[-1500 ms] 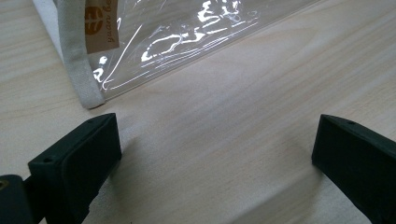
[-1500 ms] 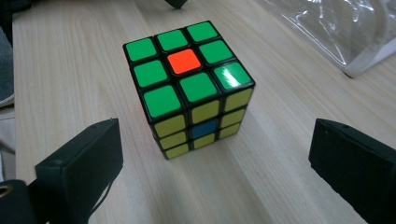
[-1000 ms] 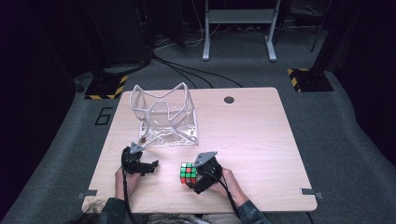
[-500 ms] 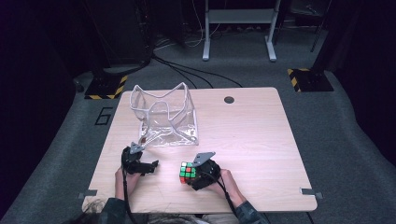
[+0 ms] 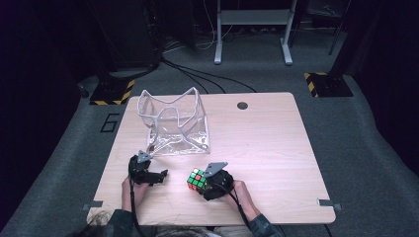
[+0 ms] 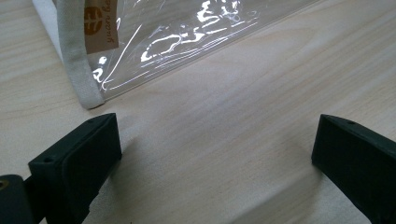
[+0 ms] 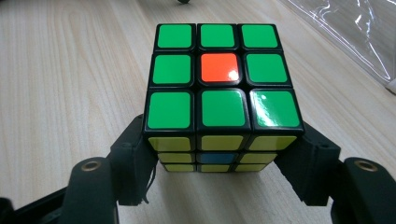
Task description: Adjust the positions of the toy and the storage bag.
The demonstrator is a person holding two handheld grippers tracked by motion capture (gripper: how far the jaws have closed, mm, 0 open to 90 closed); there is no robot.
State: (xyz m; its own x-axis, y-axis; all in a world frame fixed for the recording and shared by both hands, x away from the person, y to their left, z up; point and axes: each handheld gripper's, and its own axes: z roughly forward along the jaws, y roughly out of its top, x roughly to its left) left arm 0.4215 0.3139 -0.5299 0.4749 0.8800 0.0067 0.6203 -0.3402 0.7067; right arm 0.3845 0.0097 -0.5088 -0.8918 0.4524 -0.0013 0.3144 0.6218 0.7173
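Looking down from the high view, a wooden table [image 5: 267, 148] carries a clear plastic bag [image 5: 174, 123] standing open toward its far left part and a puzzle cube [image 5: 196, 179] near the front edge. The right gripper [image 5: 203, 183] lies low on the table with the cube at its tip, a grey plate on top of it, and the person's right hand [image 5: 237, 190] behind it. The left gripper [image 5: 157, 175] rests just left of that, well apart from the cube and close to the bag's near corner.

From the left gripper view, two black jaws stand wide apart over bare wood with nothing between them. The bag's bottom edge [image 6: 187, 42] with its white trim and a small brown label lies just ahead.

From the right gripper view, the cube [image 7: 222, 88] sits on the table between the two jaws, its top face green with an orange middle square, its near face yellow with a blue middle. The jaws have just been closing, and their pads now press against the cube's lower sides, left and right. A strip of the bag [image 7: 355, 32] shows at the upper right.
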